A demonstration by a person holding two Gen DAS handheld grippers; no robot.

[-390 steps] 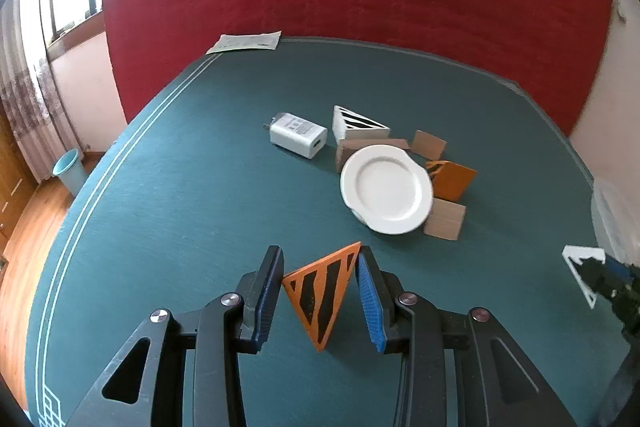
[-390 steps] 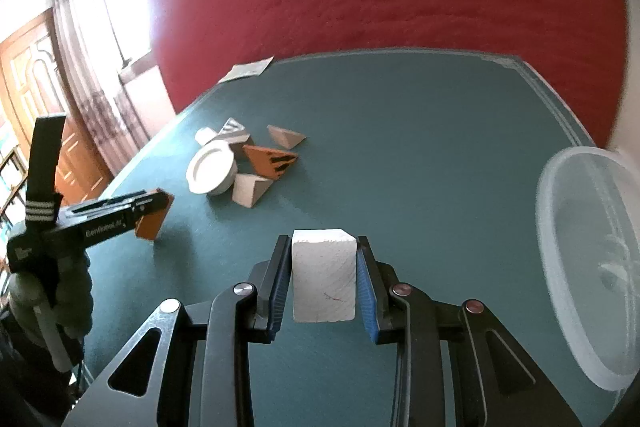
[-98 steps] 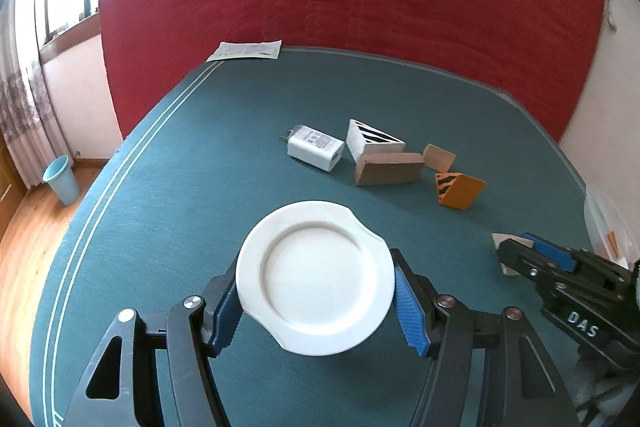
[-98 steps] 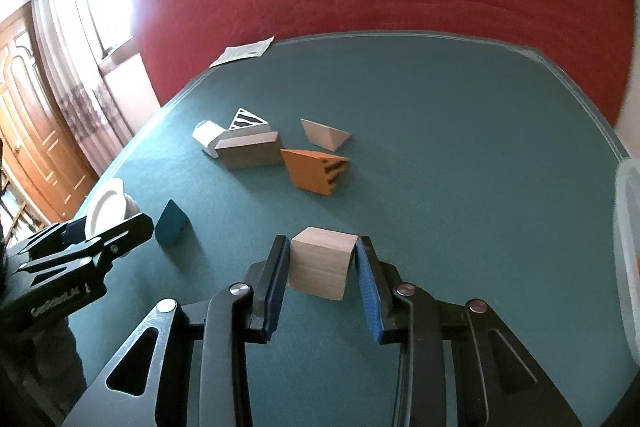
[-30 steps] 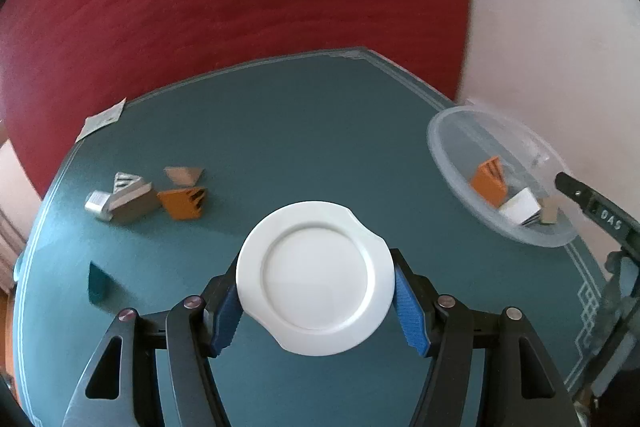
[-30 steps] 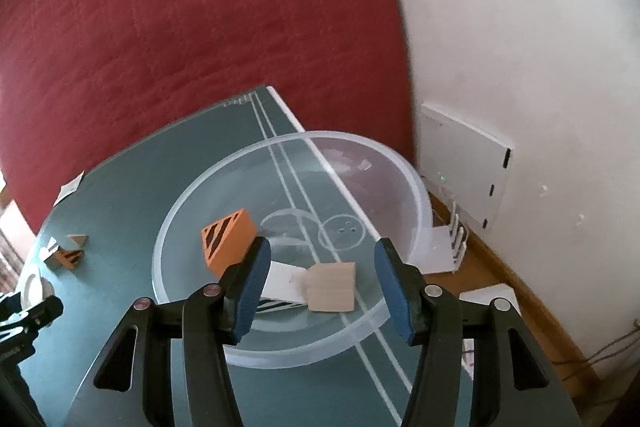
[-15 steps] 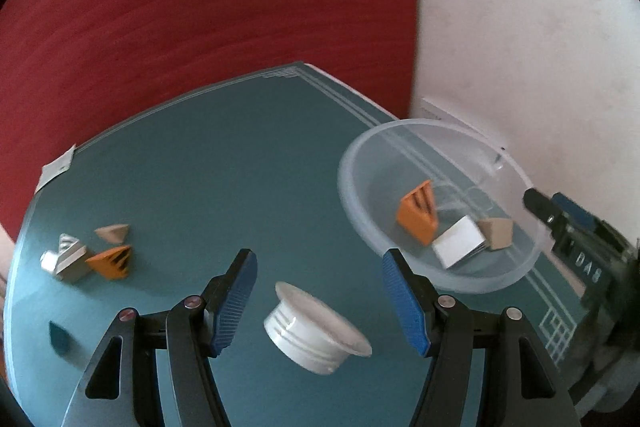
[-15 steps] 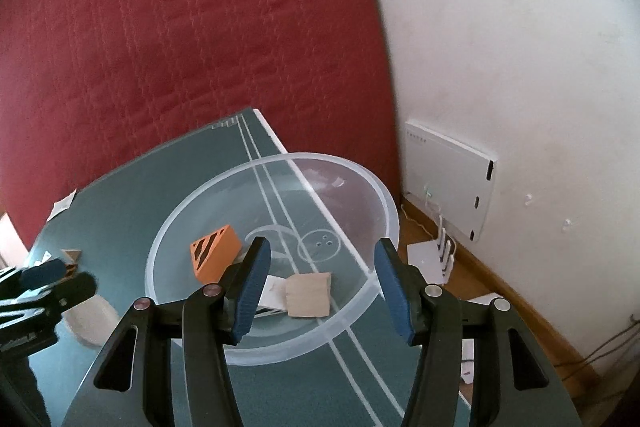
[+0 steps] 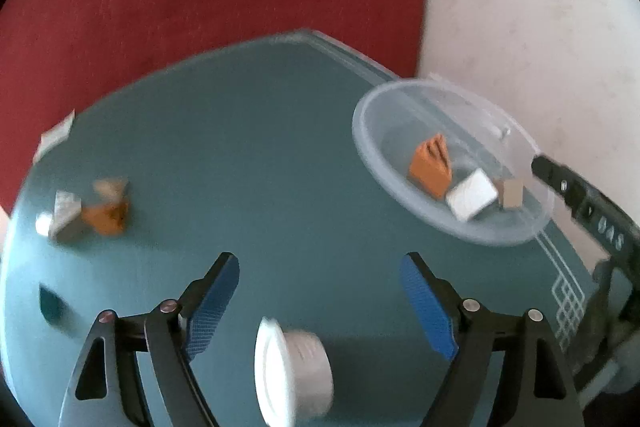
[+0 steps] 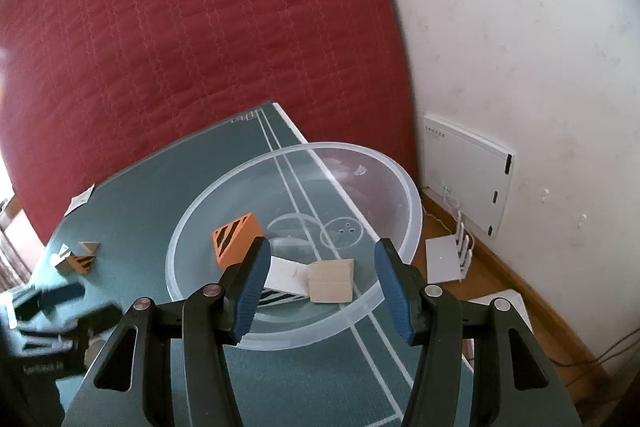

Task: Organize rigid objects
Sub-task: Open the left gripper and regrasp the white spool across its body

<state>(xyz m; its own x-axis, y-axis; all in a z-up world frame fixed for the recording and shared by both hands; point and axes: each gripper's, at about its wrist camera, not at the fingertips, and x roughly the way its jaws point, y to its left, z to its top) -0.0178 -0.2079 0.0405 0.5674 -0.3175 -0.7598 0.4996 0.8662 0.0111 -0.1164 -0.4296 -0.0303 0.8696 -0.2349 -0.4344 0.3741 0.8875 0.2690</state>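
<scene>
My left gripper (image 9: 320, 263) is open and empty above the green table (image 9: 260, 155). The white round flanged piece (image 9: 292, 375) is loose below it, on its side and blurred. The clear plastic bowl (image 9: 362, 131) at the right holds an orange striped wedge (image 9: 430, 163), a white block (image 9: 472, 197) and a wooden block (image 9: 512, 193). My right gripper (image 10: 320, 247) is open and empty over the bowl (image 10: 408, 215), above the wooden block (image 10: 332, 281), the white block (image 10: 286, 277) and the orange wedge (image 10: 236, 237).
Several blocks (image 9: 86, 213) and a small dark teal piece (image 9: 50, 301) lie at the table's left. A paper slip (image 9: 54, 137) lies at the far edge. A red padded wall stands behind, and a white wall panel (image 10: 468, 171) and floor are off the right edge.
My left gripper opened and let go of the white round piece, which dropped and tipped onto its side. My right gripper stayed open over the bowl.
</scene>
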